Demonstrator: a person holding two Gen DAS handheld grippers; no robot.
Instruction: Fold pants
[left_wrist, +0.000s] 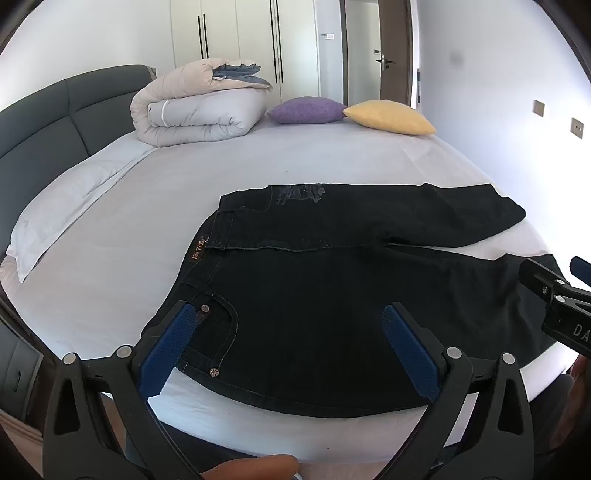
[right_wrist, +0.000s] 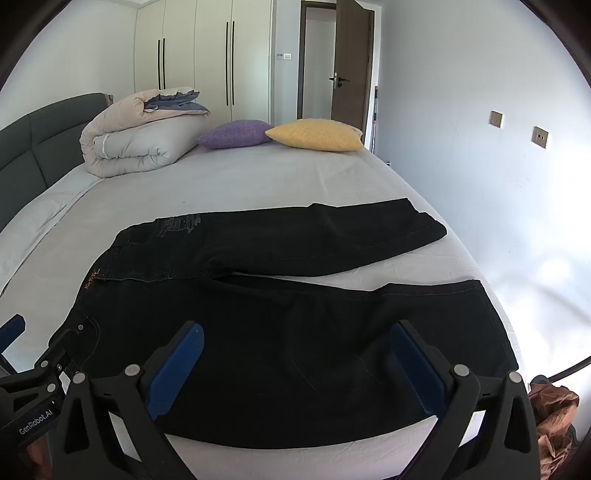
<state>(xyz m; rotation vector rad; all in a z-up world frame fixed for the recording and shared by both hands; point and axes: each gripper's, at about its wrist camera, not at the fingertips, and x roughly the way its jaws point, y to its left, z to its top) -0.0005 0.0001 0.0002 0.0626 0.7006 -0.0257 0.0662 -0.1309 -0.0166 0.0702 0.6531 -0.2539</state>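
- Left wrist view: white sheets covered the bed (left_wrist: 258, 162), with a rolled duvet (left_wrist: 195, 107) at upper left, and a purple cushion (left_wrist: 306, 110) and a yellow cushion (left_wrist: 388, 116) along the top centre.
- The black pants (left_wrist: 332, 280) lay flat across the lower middle of the frame, waistband to the left, legs running right and splitting apart toward the right edge.
- The left gripper (left_wrist: 291, 339) hovered at the bottom centre over the near hip pocket, blue pads wide apart and holding nothing; the right gripper (left_wrist: 557, 295) poked in at the right edge.
- Right wrist view: the same white bed (right_wrist: 258, 177) filled the frame, a wardrobe (right_wrist: 207, 55) and open door behind it at the top.
- The pants (right_wrist: 295, 332) spread across the lower half; the right gripper (right_wrist: 299, 362) sat over the near leg, jaws spread and empty.
- Judged by look, the denim was thick, fairly heavy, limp yet not slippery; pinching the near waistband corner and the near hem would likely carry that leg over the far one.
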